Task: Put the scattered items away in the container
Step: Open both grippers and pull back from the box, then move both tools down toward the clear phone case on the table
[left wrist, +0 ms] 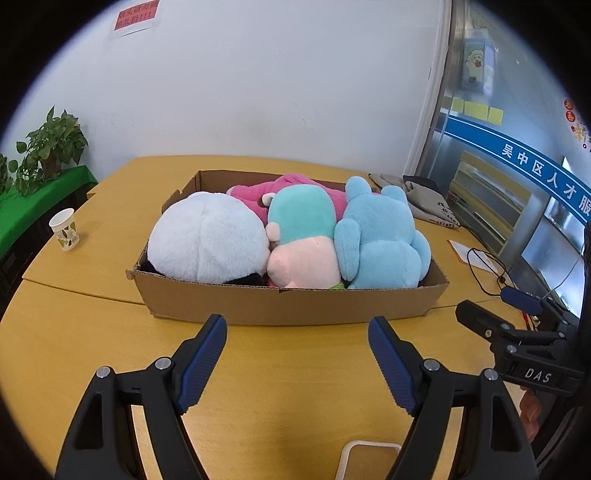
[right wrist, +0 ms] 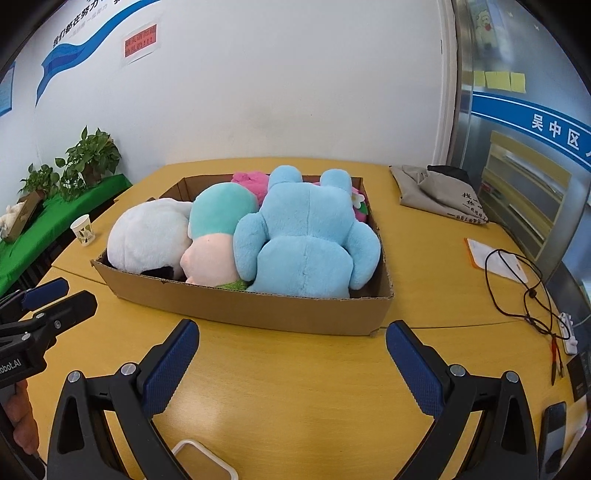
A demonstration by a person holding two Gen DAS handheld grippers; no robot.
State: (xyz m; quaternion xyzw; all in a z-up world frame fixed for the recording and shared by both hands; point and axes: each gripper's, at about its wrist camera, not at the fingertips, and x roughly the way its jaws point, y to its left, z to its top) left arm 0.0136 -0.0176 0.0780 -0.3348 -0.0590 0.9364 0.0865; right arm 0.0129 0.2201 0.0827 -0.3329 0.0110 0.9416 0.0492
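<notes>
A shallow brown corrugated cardboard box [left wrist: 288,302] sits in the middle of the yellow wooden table [left wrist: 92,332], its long side toward both cameras, the top edges roughly torn. Four plush toys fill it side by side. At the left lies a round white plush with black patches [left wrist: 207,240]. Pressed against it is a teal-and-pale-pink plush [left wrist: 303,236], with a bit of green showing under it at the near wall. On the right a sky-blue plush animal with two rounded ears [left wrist: 380,240] lies with its back up, touching the teal one. Behind these three, a hot-pink plush [left wrist: 291,184] shows against the far wall.

The left gripper [left wrist: 297,354] is held above the table just short of the box's near wall, its blue ribbed pads wide apart with nothing between them. The right gripper [right wrist: 291,363] hangs likewise before the box, jaws spread wide and empty. Its body, seen from the left camera, carries the letters "DAS"; the left one, seen from the right camera, reads "obot.AI".

On the table's left stands a white paper cup with a leaf print [left wrist: 65,229]. On the far right lies a grey cloth bag with black writing [right wrist: 443,195], too small to read, and nearer a thin black cable [right wrist: 524,291] loops over a white sheet. A blue band on the glass partition [left wrist: 546,173] reads "吴中区人才服". A red notice on the white wall [left wrist: 136,18] is blurred.
</notes>
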